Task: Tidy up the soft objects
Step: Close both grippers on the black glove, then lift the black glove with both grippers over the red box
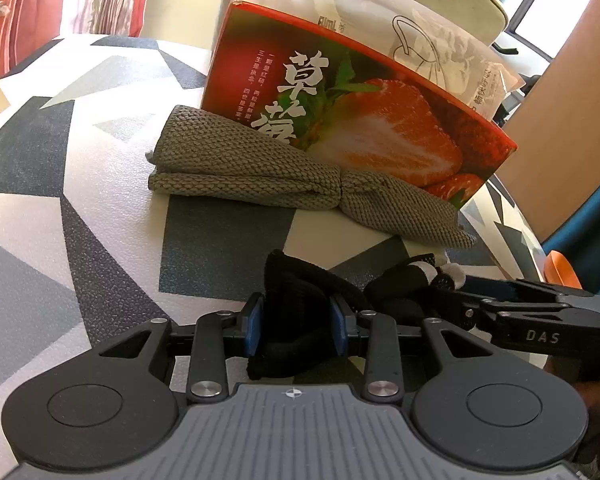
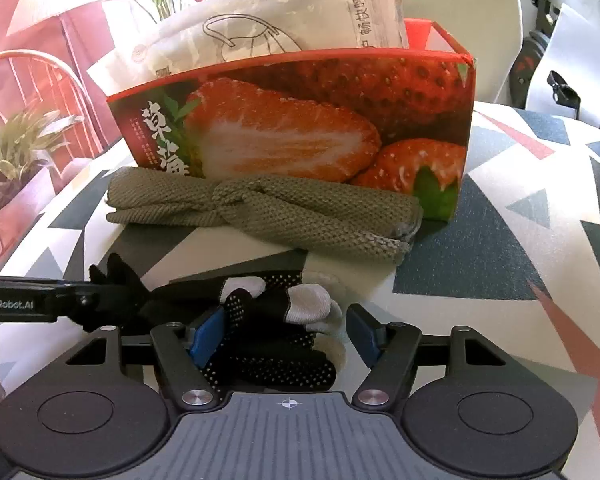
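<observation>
You are clamping your left gripper [image 1: 298,330] on the cuff end of a black fabric glove with white fingertips and dotted grip [image 2: 276,320], lying on the bench [image 1: 100,208] in front of you. Your right gripper [image 2: 288,336] is straddling its fingers, jaws apart, the right pad clear of it. Just beyond, a knotted olive-grey knit cloth [image 1: 260,168] is lying against a red strawberry-printed cardboard box [image 1: 360,120] lettered "草莓", holding a white plastic packet [image 2: 284,28]. The grippers are reading "DAS" and "GenRobot.AI".
</observation>
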The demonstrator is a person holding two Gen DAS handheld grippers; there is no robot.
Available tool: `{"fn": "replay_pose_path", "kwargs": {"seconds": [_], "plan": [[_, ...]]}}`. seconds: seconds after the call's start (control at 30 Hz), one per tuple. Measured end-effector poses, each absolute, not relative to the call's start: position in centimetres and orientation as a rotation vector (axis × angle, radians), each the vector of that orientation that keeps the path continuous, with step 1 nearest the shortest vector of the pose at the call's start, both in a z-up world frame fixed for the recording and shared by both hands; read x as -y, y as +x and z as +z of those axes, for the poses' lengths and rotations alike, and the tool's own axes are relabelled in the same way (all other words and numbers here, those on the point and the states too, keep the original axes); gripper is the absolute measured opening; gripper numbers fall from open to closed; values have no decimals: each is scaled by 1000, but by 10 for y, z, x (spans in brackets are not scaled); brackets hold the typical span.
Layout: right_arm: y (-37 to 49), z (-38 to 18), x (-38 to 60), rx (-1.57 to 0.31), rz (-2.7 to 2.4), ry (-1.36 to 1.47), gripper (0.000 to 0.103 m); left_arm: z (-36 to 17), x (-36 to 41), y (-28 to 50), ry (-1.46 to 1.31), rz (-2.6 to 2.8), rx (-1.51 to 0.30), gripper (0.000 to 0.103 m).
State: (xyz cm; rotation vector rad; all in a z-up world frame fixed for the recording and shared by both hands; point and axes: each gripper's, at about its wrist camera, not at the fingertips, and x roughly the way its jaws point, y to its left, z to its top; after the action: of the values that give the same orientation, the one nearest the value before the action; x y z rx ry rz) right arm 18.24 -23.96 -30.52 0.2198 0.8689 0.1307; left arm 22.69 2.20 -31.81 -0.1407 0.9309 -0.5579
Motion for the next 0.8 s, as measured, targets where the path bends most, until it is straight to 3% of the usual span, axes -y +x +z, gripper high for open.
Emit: {"fn": "replay_pose_path", "kwargs": {"seconds": [0.17, 0.4, 0.5, 0.57, 0.8], "plan": [[182, -310, 235, -886, 175, 223, 35, -319, -22, 227, -141, -559, -930, 38], [177, -307, 233, -884, 198, 240, 16, -318, -23, 226, -145, -558, -938, 37], [173, -307, 234, -887, 205, 259, 12, -317, -23, 221, -146, -559, -940, 33], [171, -306, 233, -887, 211, 262, 11, -316, -23, 218, -149, -568, -941, 25], [163, -296, 233, -865, 232, 290, 9, -311, -22, 208, -137, -560, -945, 22]]}}
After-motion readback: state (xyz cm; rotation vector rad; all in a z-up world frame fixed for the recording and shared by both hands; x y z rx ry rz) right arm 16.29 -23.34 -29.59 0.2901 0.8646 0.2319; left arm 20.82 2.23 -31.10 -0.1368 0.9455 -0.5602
